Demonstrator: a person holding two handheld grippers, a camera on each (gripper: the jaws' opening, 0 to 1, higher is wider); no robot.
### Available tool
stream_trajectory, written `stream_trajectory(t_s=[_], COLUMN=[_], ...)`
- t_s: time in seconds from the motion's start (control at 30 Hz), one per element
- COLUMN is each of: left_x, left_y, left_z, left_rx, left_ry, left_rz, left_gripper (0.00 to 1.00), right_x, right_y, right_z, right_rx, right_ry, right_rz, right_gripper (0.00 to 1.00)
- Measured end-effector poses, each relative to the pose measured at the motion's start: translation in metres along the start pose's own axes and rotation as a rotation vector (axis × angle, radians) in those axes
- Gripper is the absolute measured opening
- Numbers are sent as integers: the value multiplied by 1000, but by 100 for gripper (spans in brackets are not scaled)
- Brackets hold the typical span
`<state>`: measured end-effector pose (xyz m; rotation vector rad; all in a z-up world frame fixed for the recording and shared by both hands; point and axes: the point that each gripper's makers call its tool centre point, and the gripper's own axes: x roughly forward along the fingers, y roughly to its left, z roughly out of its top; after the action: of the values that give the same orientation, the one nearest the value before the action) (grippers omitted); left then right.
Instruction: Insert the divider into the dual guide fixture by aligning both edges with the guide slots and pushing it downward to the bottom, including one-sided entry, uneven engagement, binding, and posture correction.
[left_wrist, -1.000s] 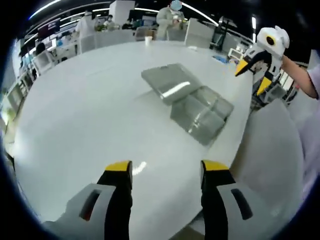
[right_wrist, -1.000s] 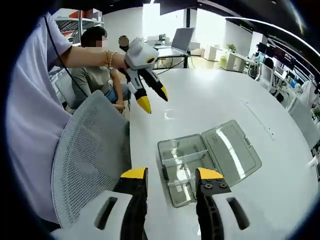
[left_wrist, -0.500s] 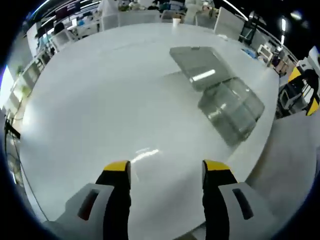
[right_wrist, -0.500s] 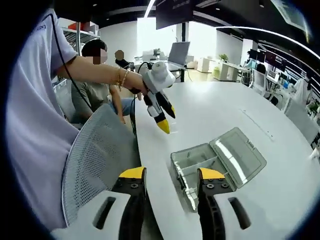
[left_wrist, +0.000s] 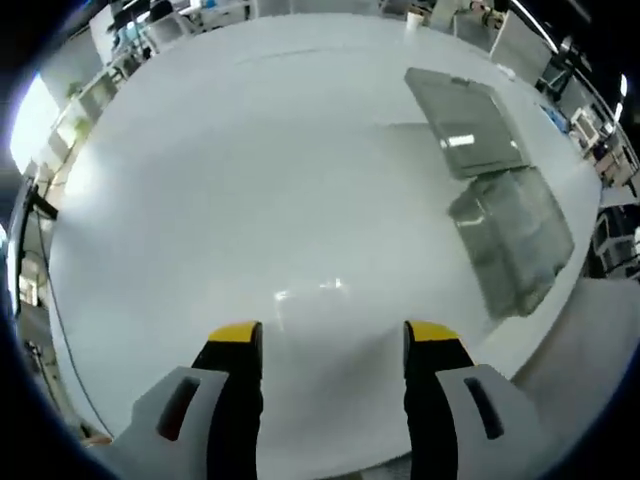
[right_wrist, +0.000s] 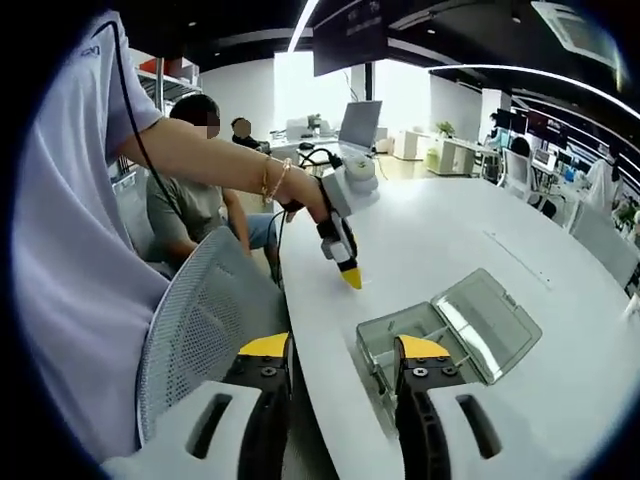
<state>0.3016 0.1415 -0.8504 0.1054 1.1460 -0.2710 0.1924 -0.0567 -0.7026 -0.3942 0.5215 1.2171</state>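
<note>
Both tongs were spread wide and empty: left tongs (left_wrist: 332, 340) hovered over bare bench (left_wrist: 250, 180), right tongs (right_wrist: 332, 350) faced the clear box (right_wrist: 400, 340), probably lining up

Glossy white table (left_wrist: 250, 180) streaked with reflected light, clear smooth plastic box (right_wrist: 450, 335), grey mesh chair back (right_wrist: 205, 330) seen as woven.

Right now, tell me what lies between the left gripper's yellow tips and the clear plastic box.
Bare white tabletop between left gripper and clear plastic box, in the left gripper view.
</note>
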Motion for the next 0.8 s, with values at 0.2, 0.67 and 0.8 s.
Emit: stream_trajectory(t_s=[0.2, 0.67, 0.8], left_x=[7, 16, 15], left_y=[9, 15, 13], left_z=[1, 0, -1], left_rx=[-1, -54, -58], left_ry=[40, 67, 63], left_rz=[60, 107, 108], left_gripper=[53, 50, 50], right_x=[-1, -8, -16], right_y=[0, -4, -6], right_z=[2, 4, 9], right_rx=[0, 3, 6], right_ry=[-11, -29, -43], right_rz=[1, -1, -2], right_gripper=[36, 36, 38])
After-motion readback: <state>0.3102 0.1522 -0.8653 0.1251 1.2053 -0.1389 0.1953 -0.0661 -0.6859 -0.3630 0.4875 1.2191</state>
